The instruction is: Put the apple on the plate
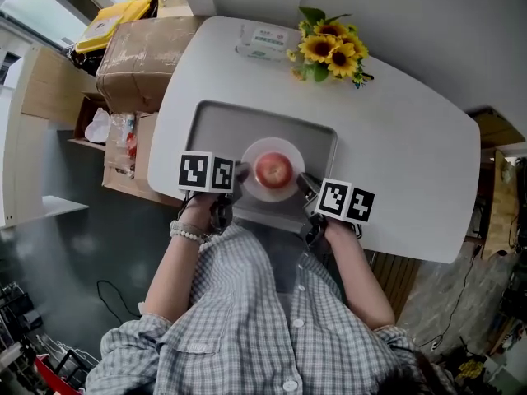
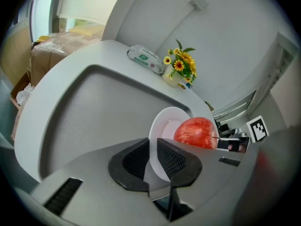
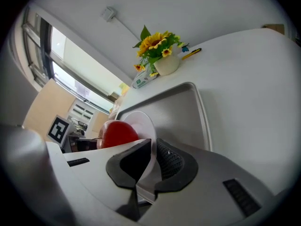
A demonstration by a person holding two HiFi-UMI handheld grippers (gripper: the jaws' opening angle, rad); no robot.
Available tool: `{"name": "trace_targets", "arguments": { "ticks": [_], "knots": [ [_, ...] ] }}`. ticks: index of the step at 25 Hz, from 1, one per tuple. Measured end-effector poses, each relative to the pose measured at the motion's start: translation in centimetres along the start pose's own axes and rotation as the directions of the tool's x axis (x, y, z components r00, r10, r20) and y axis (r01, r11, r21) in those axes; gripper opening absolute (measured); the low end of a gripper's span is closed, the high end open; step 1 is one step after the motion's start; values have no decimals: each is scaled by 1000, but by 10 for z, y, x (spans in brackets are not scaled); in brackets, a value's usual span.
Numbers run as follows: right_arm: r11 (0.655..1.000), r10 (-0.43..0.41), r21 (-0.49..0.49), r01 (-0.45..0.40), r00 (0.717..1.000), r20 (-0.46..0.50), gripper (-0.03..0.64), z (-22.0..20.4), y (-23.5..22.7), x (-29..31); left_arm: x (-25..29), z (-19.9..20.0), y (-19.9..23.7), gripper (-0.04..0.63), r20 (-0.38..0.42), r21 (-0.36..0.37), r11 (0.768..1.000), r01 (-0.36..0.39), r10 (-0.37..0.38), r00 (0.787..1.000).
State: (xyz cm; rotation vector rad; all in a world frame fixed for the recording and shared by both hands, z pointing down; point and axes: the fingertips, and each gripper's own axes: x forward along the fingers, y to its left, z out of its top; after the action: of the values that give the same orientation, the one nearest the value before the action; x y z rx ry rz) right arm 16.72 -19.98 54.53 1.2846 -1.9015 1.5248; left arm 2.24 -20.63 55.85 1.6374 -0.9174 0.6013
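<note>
- Fingers (image 2: 173,160) of the left gripper (image 2: 153,150) are nearly closed, pinching the thin rim of the white plate (image 2: 162,125) between their ribbed pads. The right gripper (image 3: 153,155) pinches the opposite rim the same way.
- The apple (image 1: 273,169) sits on the plate, about at its centre, midway between the two grippers and above the grey tray (image 1: 216,128) on the white table (image 1: 412,138). Judged by that, the placing looks done. I cannot tell whether the plate rests on the tray or hangs just above it.
- Main risk: the apple lies loose on a shallow dish. If one gripper rises or drops against the other, the plate tips and the apple may roll off onto the tray.
- Second risk: each grip covers only a narrow strip of smooth rim, so a slack pinch or a twist could let the plate slip out.
- The apple is round, glossy and red with paler streaks, and looks whole and unbruised.
</note>
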Motion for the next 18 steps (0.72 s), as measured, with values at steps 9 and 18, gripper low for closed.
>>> {"name": "trace_targets", "arguments": {
  "ticks": [9, 18],
  "knots": [
    [997, -45, -69, 40, 997, -65, 49, -9, 10, 36, 2, -1, 36, 52, -23, -21, 1000, -16, 16, 1000],
    [992, -86, -96, 80, 994, -61, 49, -11, 4, 45, 12, -3, 42, 52, -45, -20, 1000, -8, 7, 999]
  ]
}}
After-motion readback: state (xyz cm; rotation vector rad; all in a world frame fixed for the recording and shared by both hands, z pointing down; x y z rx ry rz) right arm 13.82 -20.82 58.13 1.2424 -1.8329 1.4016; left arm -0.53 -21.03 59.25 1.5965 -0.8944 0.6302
